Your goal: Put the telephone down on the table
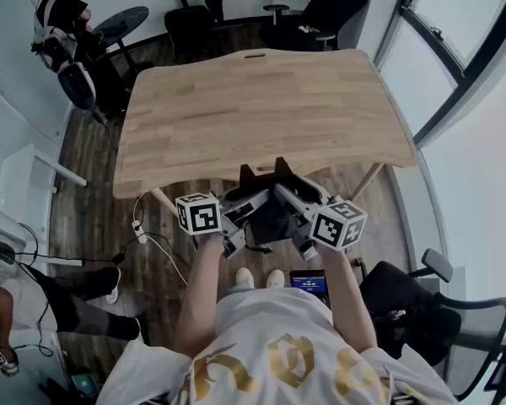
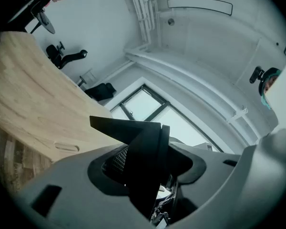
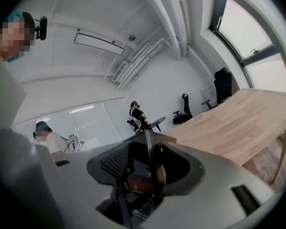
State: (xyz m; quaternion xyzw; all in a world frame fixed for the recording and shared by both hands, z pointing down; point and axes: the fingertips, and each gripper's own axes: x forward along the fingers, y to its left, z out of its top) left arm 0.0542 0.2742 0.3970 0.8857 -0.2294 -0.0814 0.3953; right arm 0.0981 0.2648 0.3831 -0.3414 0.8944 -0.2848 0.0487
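Observation:
No telephone is plainly visible in any view. The bare wooden table [image 1: 253,108] lies in front of me, and both grippers hover side by side at its near edge. The black tips of my left gripper [image 1: 249,174] and right gripper [image 1: 282,167] almost meet. A dark boxy object [image 1: 270,219] sits low between the two gripper bodies; I cannot tell what it is or whether it is held. In the right gripper view the right gripper [image 3: 140,144] has its thin jaws apart, with floor showing in the gap. In the left gripper view the left gripper [image 2: 155,128] shows as one dark slab.
Black office chairs [image 1: 320,11] stand beyond the table's far edge. One person [image 1: 63,24] is at the far left, another [image 1: 34,302] at the lower left. A power strip with cables [image 1: 139,230] lies on the floor. A chair [image 1: 422,310] is at my right.

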